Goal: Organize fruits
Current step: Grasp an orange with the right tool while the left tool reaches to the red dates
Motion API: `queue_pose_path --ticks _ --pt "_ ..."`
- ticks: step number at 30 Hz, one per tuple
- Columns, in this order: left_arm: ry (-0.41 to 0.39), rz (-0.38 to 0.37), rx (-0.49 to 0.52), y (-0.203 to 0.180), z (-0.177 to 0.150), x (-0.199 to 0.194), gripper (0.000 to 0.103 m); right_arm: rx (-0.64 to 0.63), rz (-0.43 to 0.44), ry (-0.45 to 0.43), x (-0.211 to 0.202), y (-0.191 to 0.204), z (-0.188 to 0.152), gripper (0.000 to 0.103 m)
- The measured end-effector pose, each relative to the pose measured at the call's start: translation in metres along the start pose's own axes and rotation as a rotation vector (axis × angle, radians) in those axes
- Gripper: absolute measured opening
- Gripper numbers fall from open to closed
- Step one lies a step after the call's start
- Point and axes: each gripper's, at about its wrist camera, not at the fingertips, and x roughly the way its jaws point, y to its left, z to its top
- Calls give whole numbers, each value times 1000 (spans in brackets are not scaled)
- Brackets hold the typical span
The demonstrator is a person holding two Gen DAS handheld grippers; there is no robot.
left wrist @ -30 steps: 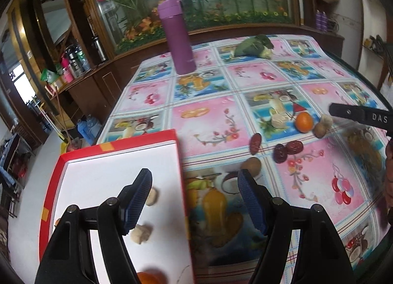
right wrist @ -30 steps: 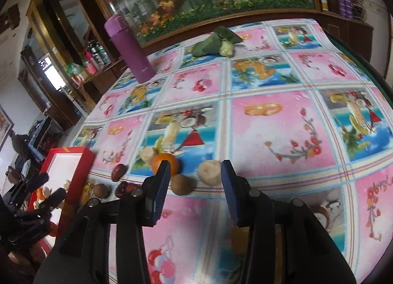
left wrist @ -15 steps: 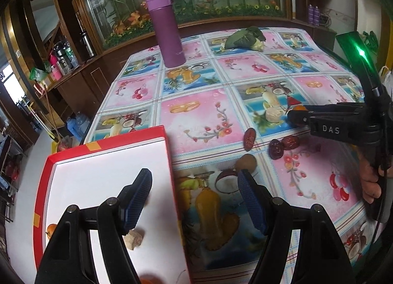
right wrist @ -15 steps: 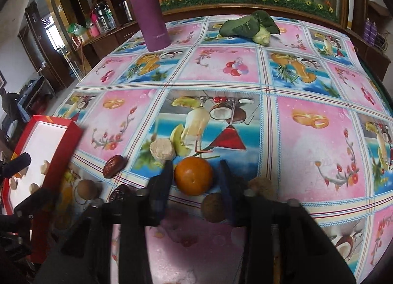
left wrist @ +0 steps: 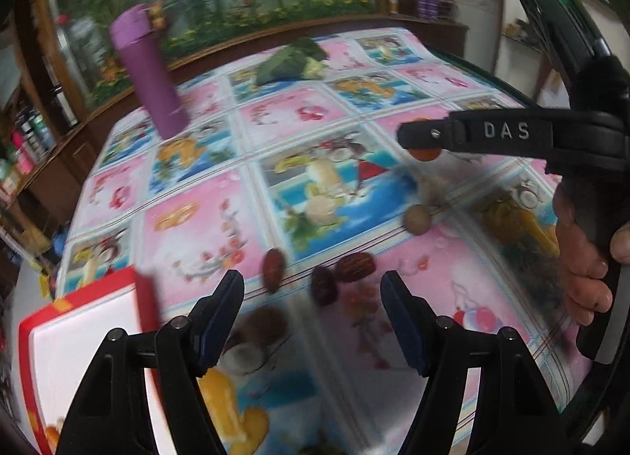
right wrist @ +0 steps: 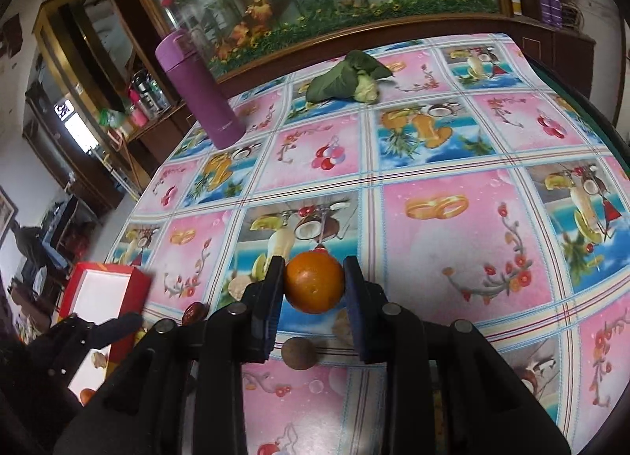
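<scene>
Since a moment ago our right gripper (right wrist: 314, 286) has closed, and we are clamping the orange (right wrist: 314, 282) between its pads, just above the tablecloth (right wrist: 433, 163). We are holding our left gripper (left wrist: 312, 307) spread wide over the dates (left wrist: 323, 289), beside the red tray (left wrist: 78, 321).

- The right claw (right wrist: 314, 289) has closed on the orange (right wrist: 314, 281) — a second ago it stood open short of it.
- The left claw (left wrist: 312, 313) has swung off the red tray (left wrist: 78, 337) — dates (left wrist: 356, 267) now lie just ahead of it.
</scene>
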Motion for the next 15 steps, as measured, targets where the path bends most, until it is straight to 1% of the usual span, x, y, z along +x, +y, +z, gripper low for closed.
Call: queue_pose_path --ticks 2,3,4,6,8,10,12,14,15 --pt "10 -50 23 -3 6 9 71 21 -2 1 -1 -5 2 32" --pt "18 -65 39 -4 9 14 62 33 -4 2 -1 -8 3 32" --pt "30 -79 56 -5 12 20 51 43 -6 2 -2 -11 3 32" --pt "51 -113 72 -5 14 27 41 52 -11 2 -2 -14 5 32" --pt "59 -137 89 -6 15 33 40 63 -16 -3 -3 -18 5 32" --pt "57 -142 127 -11 16 35 40 74 -8 0 -4 -21 6 32" --pt "57 -166 172 -17 13 34 40 75 -10 -1 -4 -21 6 32" --pt "70 -155 202 -22 10 35 40 75 -10 -1 -4 -22 6 32" --pt "62 -149 214 -23 9 34 39 76 -9 0 -4 -22 6 32"
